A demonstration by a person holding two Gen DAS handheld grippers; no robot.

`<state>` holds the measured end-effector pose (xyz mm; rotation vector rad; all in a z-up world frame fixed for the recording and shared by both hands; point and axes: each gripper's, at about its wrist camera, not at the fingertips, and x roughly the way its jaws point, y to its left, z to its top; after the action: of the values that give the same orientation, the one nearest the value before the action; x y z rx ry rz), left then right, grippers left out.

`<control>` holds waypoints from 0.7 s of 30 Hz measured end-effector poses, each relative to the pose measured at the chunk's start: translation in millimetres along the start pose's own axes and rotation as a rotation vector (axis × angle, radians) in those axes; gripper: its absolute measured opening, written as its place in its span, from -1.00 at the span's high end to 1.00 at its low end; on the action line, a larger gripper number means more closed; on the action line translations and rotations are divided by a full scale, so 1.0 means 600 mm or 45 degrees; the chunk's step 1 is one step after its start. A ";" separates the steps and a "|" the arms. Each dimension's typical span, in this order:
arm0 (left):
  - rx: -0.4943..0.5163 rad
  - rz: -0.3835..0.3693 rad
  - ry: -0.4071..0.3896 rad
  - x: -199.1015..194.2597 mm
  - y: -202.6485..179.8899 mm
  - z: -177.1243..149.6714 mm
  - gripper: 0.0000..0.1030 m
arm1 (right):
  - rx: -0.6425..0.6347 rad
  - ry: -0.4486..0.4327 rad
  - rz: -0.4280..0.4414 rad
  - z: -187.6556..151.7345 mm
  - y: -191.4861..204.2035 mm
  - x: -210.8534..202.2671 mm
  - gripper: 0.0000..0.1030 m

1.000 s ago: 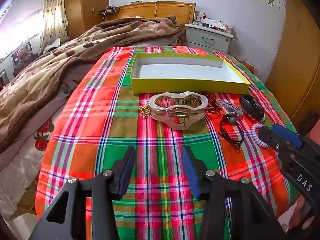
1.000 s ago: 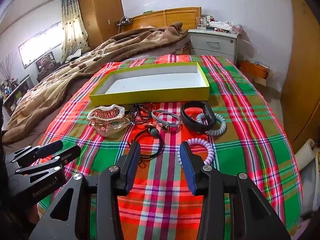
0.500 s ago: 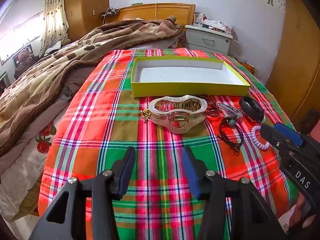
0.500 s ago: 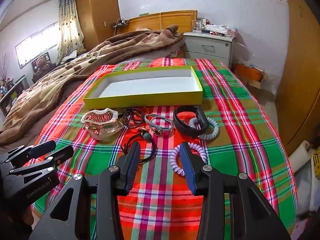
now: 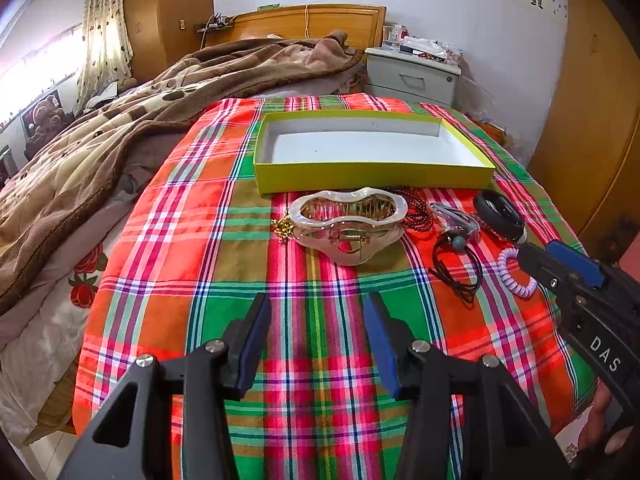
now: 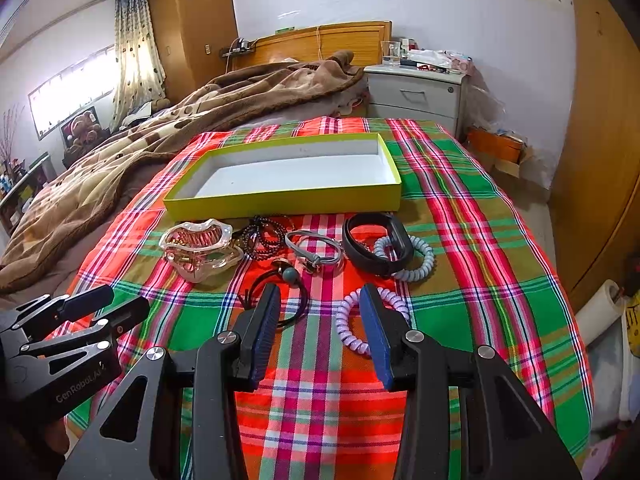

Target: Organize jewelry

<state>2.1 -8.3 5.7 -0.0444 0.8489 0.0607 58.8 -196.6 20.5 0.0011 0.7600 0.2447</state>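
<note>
An empty yellow-green box [image 5: 376, 174] [image 6: 280, 202] with a white inside lies on the plaid cloth. In front of it sit a pearly hair claw [image 5: 348, 226] [image 6: 200, 248], dark bead bracelets [image 6: 266, 236], a grey strap bracelet [image 6: 316, 254], a black band [image 6: 376, 246], a black cord with a teal bead [image 6: 288, 274] and two lilac spiral hair ties [image 6: 416, 260] [image 6: 352, 332]. My left gripper [image 5: 316, 320] hangs open before the claw. My right gripper [image 6: 318, 308] is open over the cloth, its right finger just above the nearer spiral tie [image 5: 516, 276].
A brown blanket [image 5: 120, 128] covers the bed's left side. A grey nightstand [image 6: 416, 92] stands behind the cloth, wooden wardrobe doors [image 5: 592, 120] to the right. A small gold chain [image 5: 282, 226] lies left of the claw. A white roll [image 6: 600, 308] sits off the bed's right edge.
Both grippers have drawn back and risen a little, so the jewellery and box sit slightly farther away. Both stay open; nothing on the cloth has moved.
</note>
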 end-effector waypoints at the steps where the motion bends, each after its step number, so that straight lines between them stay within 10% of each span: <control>1: -0.001 0.001 -0.002 -0.001 0.000 0.000 0.03 | -0.001 0.001 -0.001 0.000 0.000 0.001 0.18; 21: -0.009 -0.010 0.000 -0.006 0.002 -0.001 0.03 | -0.002 0.002 -0.002 -0.004 0.004 -0.001 0.18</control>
<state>-1.0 -7.6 7.9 -0.0544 0.8486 0.0559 56.2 -194.8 19.5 -0.0015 0.7616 0.2438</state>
